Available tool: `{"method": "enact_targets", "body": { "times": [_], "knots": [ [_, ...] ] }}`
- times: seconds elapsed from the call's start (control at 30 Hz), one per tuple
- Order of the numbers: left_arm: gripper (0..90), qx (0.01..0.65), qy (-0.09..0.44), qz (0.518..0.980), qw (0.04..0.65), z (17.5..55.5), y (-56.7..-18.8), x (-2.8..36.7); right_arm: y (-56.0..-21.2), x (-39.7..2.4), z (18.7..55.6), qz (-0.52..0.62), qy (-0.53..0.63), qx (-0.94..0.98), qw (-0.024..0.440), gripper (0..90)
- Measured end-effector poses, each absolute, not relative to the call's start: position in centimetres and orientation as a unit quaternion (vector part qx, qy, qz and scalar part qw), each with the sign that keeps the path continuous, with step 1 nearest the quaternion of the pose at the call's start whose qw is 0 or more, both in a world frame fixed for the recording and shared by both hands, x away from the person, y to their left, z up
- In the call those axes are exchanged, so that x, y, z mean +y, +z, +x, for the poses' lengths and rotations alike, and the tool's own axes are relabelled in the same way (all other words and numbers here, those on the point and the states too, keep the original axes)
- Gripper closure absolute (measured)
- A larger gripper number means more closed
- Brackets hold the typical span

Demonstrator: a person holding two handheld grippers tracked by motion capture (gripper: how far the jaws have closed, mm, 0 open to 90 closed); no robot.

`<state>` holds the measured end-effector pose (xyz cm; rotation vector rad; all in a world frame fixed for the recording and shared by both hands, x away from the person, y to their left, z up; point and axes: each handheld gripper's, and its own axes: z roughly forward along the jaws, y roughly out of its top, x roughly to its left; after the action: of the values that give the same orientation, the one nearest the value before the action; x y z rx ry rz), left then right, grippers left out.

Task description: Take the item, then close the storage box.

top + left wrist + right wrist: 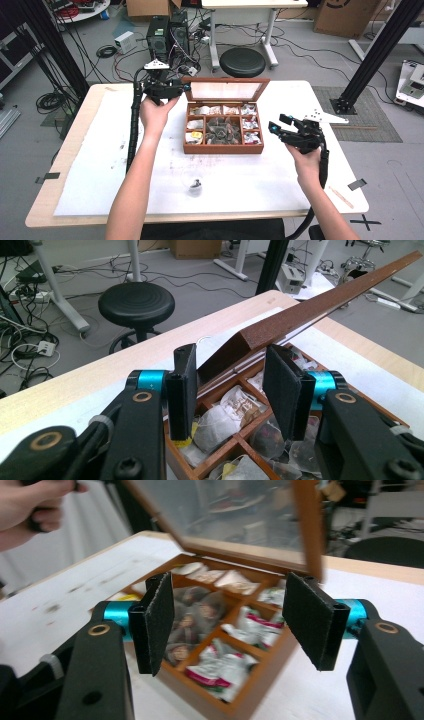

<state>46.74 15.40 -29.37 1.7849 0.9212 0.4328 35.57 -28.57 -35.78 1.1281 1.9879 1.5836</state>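
A wooden tea box (222, 149) stands mid-table with its glass lid (227, 90) raised toward the far side. Several compartments hold tea bags (222, 129). My left gripper (185, 88) is open at the lid's left corner. In the left gripper view, the lid's brown corner (250, 340) lies just beyond the gap between the spread jaws of the left gripper (232, 390). My right gripper (278, 125) hovers open just right of the box. In the right gripper view, the right gripper (232, 625) frames the box (250, 700) and its tea bags (220, 667), with nothing held.
A small clear object (195, 184) lies on the white sheet near the front. A black stool (243, 61) and computer towers (167, 32) stand behind the table. Black frame posts (380, 47) rise at both sides.
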Motion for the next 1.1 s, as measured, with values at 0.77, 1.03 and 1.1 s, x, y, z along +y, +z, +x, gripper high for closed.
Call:
{"method": "enact_targets", "body": {
  "times": [0.77,1.03,1.1],
  "knots": [
    [57.2,0.384,0.179,0.743,0.519,46.8,-29.4,15.4,-36.1,-28.9,36.1,0.409,0.551,0.703,0.189,38.0],
    [57.2,0.383,0.179,0.744,0.518,46.7,-29.4,15.5,-36.1,-28.2,36.5,0.404,0.549,0.708,0.187,38.0],
    [57.2,0.383,0.179,0.743,0.518,46.7,-29.4,15.4,-36.1,-27.9,36.6,0.402,0.548,0.709,0.187,38.0]
  ]
}}
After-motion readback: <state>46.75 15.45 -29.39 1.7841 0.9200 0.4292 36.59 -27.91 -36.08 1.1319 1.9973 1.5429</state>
